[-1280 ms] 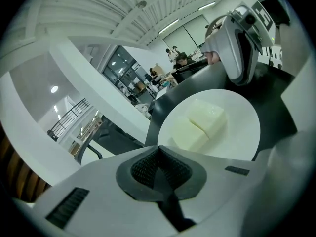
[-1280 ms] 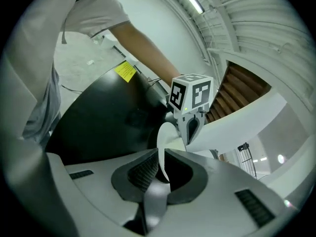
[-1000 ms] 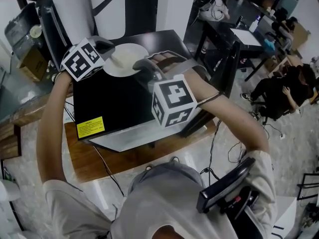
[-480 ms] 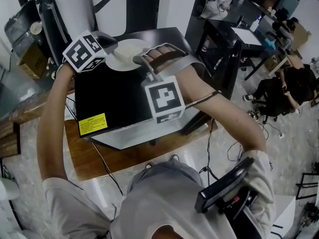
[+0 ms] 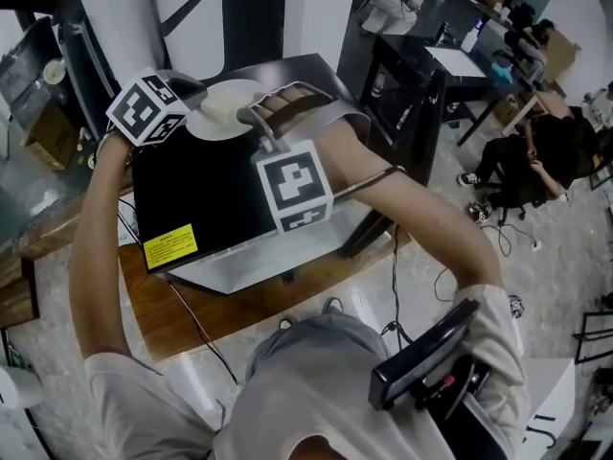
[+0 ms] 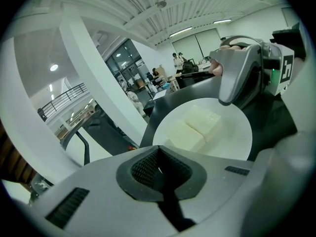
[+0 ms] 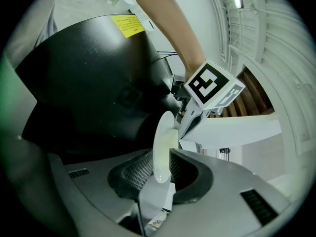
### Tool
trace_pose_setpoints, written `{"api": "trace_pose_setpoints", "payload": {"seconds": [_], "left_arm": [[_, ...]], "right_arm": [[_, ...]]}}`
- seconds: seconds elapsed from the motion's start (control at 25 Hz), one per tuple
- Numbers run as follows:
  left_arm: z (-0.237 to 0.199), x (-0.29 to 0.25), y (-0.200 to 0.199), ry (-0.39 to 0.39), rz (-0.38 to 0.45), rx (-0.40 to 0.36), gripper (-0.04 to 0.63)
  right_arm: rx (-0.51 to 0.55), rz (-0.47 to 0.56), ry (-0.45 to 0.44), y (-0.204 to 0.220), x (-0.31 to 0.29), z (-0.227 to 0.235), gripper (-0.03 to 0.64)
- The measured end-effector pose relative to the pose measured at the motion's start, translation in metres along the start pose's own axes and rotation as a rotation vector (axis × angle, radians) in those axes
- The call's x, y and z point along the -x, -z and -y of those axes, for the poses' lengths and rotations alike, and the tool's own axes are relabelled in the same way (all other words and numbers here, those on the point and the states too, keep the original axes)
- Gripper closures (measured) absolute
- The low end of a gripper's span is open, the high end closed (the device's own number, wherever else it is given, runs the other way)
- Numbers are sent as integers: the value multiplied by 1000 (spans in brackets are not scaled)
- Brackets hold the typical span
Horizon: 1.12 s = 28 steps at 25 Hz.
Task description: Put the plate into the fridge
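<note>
A white plate (image 5: pixel 225 106) carrying two pale blocks (image 6: pixel 195 127) hovers over the back of a black fridge (image 5: pixel 201 190) with a yellow sticker (image 5: pixel 170 247). My left gripper (image 5: pixel 190 99) pinches the plate's left rim; in the left gripper view the plate (image 6: pixel 232 132) runs into the closed pads of that gripper (image 6: pixel 159 154). From the right side my right gripper (image 5: pixel 257 123) clamps the opposite rim. The right gripper view shows the plate (image 7: pixel 163 142) edge-on between the jaws of the right gripper (image 7: pixel 160 167), with the fridge (image 7: pixel 84 78) beyond. The fridge door is not visible.
The fridge stands on a wooden table (image 5: pixel 192 305) with cables trailing off it. A black desk (image 5: pixel 421 75) stands at the right, and a seated person (image 5: pixel 536 151) is further right. A cardboard box (image 5: pixel 43 127) sits at the far left.
Both grippers and the plate have drifted left and slightly back over the fridge top. The right gripper's cube swung left. Both grips on the plate are unchanged.
</note>
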<state>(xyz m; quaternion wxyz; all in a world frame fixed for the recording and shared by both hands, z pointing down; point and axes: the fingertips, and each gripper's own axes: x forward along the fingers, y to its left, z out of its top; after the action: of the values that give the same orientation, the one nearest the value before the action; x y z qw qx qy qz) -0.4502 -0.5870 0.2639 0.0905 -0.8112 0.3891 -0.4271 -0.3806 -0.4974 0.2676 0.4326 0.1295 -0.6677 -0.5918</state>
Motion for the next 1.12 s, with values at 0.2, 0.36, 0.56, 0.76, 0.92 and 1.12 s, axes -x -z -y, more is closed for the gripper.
{"api": "trace_pose_setpoints", "payload": {"seconds": [0.2, 0.36, 0.56, 0.76, 0.92, 1.12], "left_arm": [[-2, -2, 6, 10, -19, 60, 577], [39, -9, -31, 23, -14, 102, 577], [40, -14, -39, 12, 3, 37, 577], [36, 8, -16, 19, -12, 31, 577], [35, 30, -7, -102, -22, -186, 577], [63, 59, -18, -296, 24, -327, 577]], "right_arm": [[-6, 16, 86, 2, 1, 9, 525], [27, 5, 123, 32, 41, -12, 527], [-15, -54, 10, 46, 24, -19, 545], [-6, -43, 43, 23, 19, -6, 583], [75, -70, 93, 6, 26, 8, 581], [58, -49, 117, 1, 60, -8, 585]]}}
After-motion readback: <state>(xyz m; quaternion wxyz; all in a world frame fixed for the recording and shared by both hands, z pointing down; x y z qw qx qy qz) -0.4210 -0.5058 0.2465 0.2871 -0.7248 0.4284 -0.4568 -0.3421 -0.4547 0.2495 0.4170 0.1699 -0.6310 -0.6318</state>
